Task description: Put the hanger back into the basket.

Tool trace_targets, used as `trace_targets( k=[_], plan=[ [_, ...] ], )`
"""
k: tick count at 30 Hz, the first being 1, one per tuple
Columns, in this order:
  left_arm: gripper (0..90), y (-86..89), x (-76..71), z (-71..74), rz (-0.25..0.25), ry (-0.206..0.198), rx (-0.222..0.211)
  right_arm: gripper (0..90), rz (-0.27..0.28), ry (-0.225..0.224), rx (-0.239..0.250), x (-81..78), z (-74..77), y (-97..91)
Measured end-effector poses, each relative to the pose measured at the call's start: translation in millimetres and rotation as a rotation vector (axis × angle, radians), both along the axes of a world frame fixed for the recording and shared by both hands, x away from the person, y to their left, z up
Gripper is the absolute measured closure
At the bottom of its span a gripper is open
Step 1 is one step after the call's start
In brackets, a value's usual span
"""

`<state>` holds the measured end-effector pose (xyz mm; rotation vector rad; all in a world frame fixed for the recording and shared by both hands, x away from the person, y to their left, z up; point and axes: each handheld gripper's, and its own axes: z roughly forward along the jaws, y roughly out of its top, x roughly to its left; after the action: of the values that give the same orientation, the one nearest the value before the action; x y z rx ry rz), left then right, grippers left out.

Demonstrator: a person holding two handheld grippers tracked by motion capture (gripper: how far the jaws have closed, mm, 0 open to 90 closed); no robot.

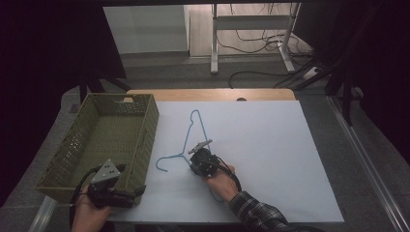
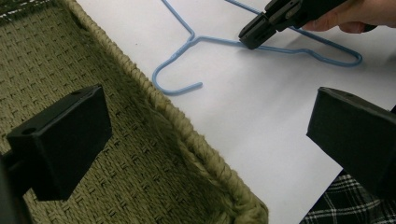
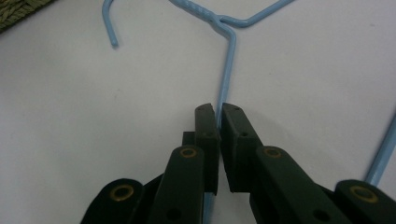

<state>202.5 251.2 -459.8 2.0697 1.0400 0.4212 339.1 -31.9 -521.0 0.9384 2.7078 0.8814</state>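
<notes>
Near the middle of the white sheet, the right gripper (image 1: 197, 155) has its two flat black jaws pinched onto one thin arm of a blue wire hanger (image 1: 186, 142). From the right gripper view the wire runs straight up out of the narrow slit between the pads toward the twisted neck, where the two arms meet and the hook curls off to one side. Smooth and painted pale blue, the hanger (image 3: 227, 70) lies flat on the sheet, bent into a long triangle with a rounded open hook. A hand (image 1: 220, 181) in a plaid sleeve grips the tool from behind.

The left gripper (image 1: 140, 191) hangs at the near corner of a basket (image 1: 77, 145), its blocky matte jaws spread wide with nothing between them. This basket is olive green, rectangular and woven in a coarse, rope-like texture with a thick braided rim (image 2: 187, 135). It sits just beside the hanger's hook, at the left edge of the table (image 1: 270, 145), whose white covering is smooth and plain.
</notes>
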Motion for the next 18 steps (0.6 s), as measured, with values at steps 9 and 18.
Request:
trace_targets(
  k=[9, 18],
  plan=[
    [0.1, -3.8, -2.5, 5.1, -0.004, -0.022, -0.008, 86.0, -0.011, 0.007, 0.015, 0.9, 3.9, -3.1],
    [0.6, -10.1, -5.3, 11.2, -0.018, -0.039, -0.033, 86.2, -0.019, -0.001, 0.037, 0.7, 11.2, -6.1]
  ],
)
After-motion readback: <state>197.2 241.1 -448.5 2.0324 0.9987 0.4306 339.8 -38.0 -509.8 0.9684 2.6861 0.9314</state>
